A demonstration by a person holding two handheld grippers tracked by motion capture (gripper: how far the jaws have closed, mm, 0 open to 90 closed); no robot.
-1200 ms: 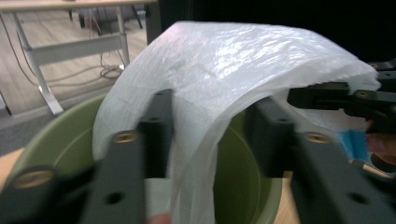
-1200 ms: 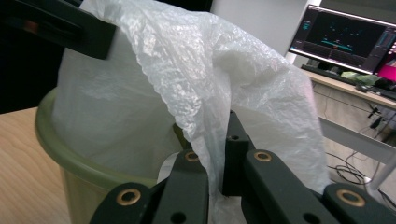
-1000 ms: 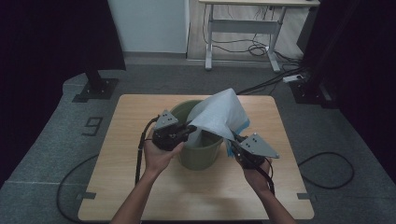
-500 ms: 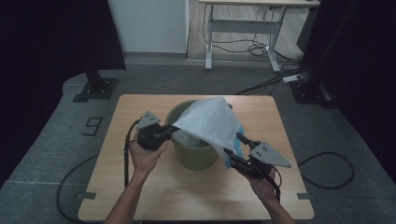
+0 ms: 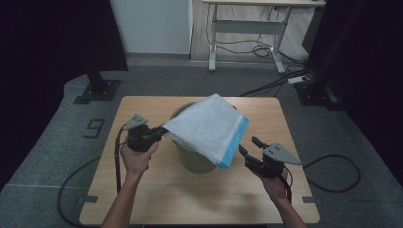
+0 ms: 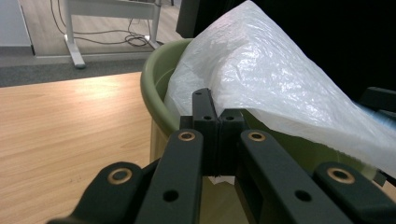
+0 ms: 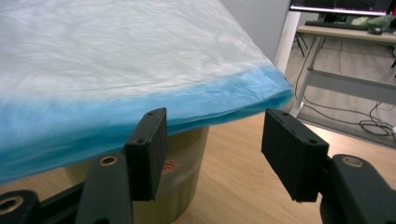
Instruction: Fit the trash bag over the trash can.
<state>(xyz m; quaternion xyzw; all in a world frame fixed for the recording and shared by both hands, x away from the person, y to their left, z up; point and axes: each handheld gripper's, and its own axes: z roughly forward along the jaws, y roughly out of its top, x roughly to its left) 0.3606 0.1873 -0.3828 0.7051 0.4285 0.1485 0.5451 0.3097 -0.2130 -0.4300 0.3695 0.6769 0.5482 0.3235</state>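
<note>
Wooden table (image 5: 157, 190), dark surrounds, desk (image 5: 247, 28) far behind. Green bin (image 5: 192, 159) at centre, draped by white bag (image 5: 204, 126). Left gripper (image 5: 159, 133) clamps its corner; right gripper (image 5: 247, 148), jaws apart, just opened. The right gripper view reveals the bag's blue hem (image 7: 140, 112)

Green bin (image 5: 192, 159) on wooden table (image 5: 157, 199)

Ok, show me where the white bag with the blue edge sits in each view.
High view: the bag lies draped over the green bin at table centre, blue edge at lower right.
Left gripper view: it fills the upper right, spilling over the bin's rim.
Right gripper view: it spans the top, blue edge just above the open jaws.
Shared landmark: the green bin, seen under the bag.
</note>
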